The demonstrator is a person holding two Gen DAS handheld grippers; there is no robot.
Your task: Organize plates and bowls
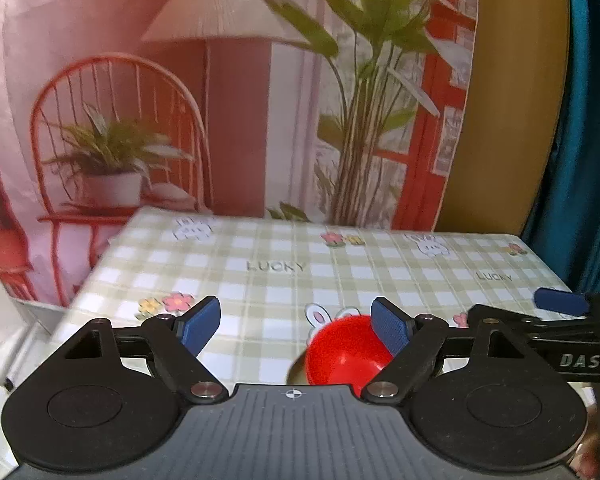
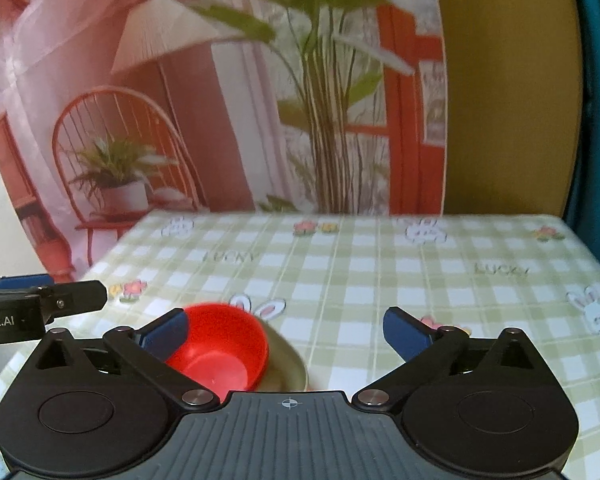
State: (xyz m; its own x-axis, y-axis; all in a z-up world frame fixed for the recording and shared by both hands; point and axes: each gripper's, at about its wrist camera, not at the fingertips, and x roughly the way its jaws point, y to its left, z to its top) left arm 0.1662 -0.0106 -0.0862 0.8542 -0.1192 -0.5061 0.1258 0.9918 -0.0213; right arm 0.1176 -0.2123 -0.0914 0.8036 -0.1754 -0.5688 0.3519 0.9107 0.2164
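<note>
A: Bowl position? And the grippers?
B: The red bowl (image 2: 220,348) is seen inside a pale plate (image 2: 290,364) on the checked tablecloth (image 2: 380,272). The left gripper (image 1: 296,326) and the right gripper (image 2: 286,332) are held wide apart, nothing gripped.

Red bowl (image 2: 220,350) partly hidden behind gripper body; dish beneath it (image 2: 290,364) (plate or bowl, unclear) mostly covered, blurred. Tabletop (image 2: 380,280) near edge cut off.

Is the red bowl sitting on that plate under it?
Touching. The right wrist view shows the red bowl resting on the plate, whose rim curves out beneath it with no gap.
</note>
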